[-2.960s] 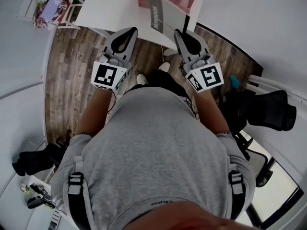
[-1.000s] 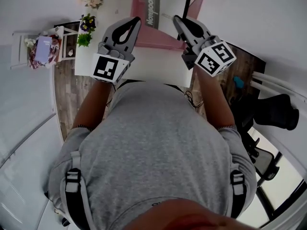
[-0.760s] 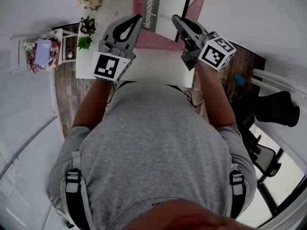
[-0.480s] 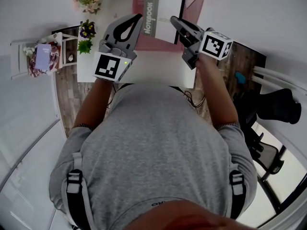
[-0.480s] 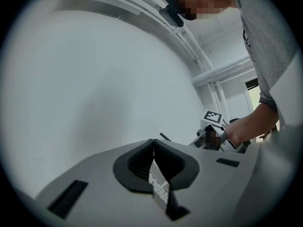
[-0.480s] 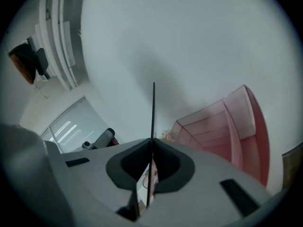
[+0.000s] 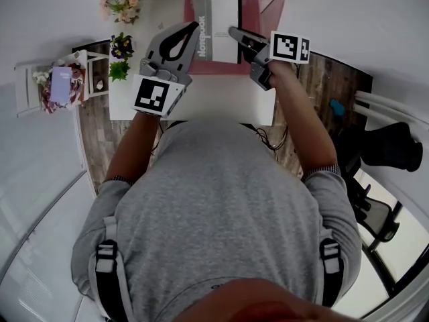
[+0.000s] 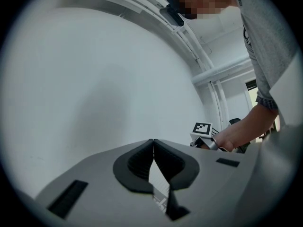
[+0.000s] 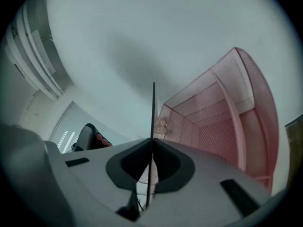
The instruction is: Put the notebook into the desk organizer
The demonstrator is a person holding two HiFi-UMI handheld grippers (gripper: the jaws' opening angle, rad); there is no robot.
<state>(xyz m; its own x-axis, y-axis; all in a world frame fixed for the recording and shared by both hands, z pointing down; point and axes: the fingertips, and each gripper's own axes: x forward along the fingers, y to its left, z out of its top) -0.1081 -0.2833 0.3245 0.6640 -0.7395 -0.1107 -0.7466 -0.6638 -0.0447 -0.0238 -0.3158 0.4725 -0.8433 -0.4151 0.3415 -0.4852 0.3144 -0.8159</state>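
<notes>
Notebook (image 7: 218, 29): held in my right gripper (image 7: 232, 29), whose jaws are pinched on its right edge. In the right gripper view the jaws (image 9: 152, 141) close on a thin dark line, the notebook (image 9: 153, 108) seen edge-on, rising straight up from between them. From the head view its pale cover faces up, with a dark strip of lettering down its left side.

Desk organizer (image 7: 269, 4): pink mesh, standing at the far edge of the white worktop (image 7: 201, 99), against the wall. In the head view the notebook lies over the organizer's outline. In the right gripper view the organizer (image 9: 222, 122) sits just right of the notebook's edge, with its compartments open toward me. I cannot tell whether any part of the notebook is inside it.

Left gripper (image 7: 194, 24): near the notebook's left edge; contact cannot be confirmed. In the left gripper view its jaws (image 8: 153, 141) are pressed together at the tips with nothing between them. My right hand (image 8: 232, 138) and its marker cube (image 8: 202, 128) show beyond.

Surroundings: flower bouquet (image 7: 122, 4) and small potted plant (image 7: 120, 49) at the worktop's left end, a white side stand (image 7: 40, 86) with clutter further left, and a black chair (image 7: 392, 149) on the right.
</notes>
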